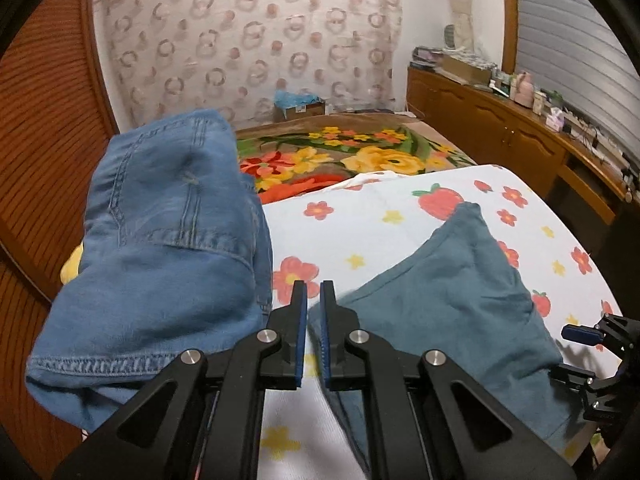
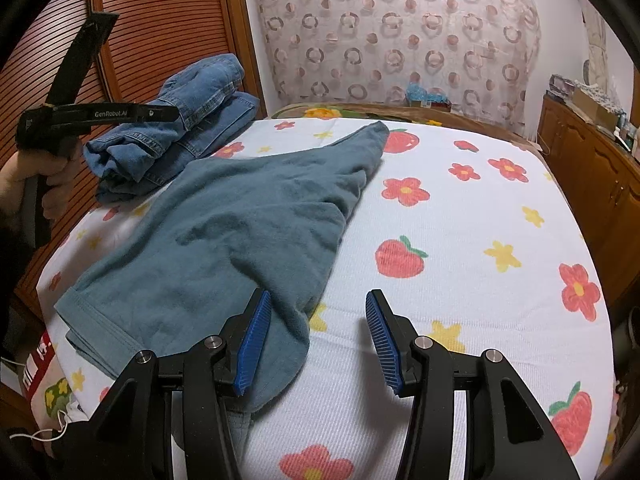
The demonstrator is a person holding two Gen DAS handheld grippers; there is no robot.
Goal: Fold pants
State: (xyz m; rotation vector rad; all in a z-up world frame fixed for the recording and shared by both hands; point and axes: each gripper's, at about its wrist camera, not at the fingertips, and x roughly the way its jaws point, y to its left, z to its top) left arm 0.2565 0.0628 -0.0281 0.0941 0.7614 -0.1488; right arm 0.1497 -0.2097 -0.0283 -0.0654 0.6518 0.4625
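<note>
teal pants [image 2: 224,232] look soft, light, limp; best pinched at waistband corners. left gripper [image 1: 314,300] nearly closed, empty; right gripper [image 2: 316,312] spread.

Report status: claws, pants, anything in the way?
Left claw nearly shut, empty. Right claw open beside teal pants, lying rumpled. Folded jeans stacked far left, touching pants.

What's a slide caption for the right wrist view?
Right gripper, jaws open, poised at the edge of teal pants on a floral sheet; folded jeans behind.
</note>
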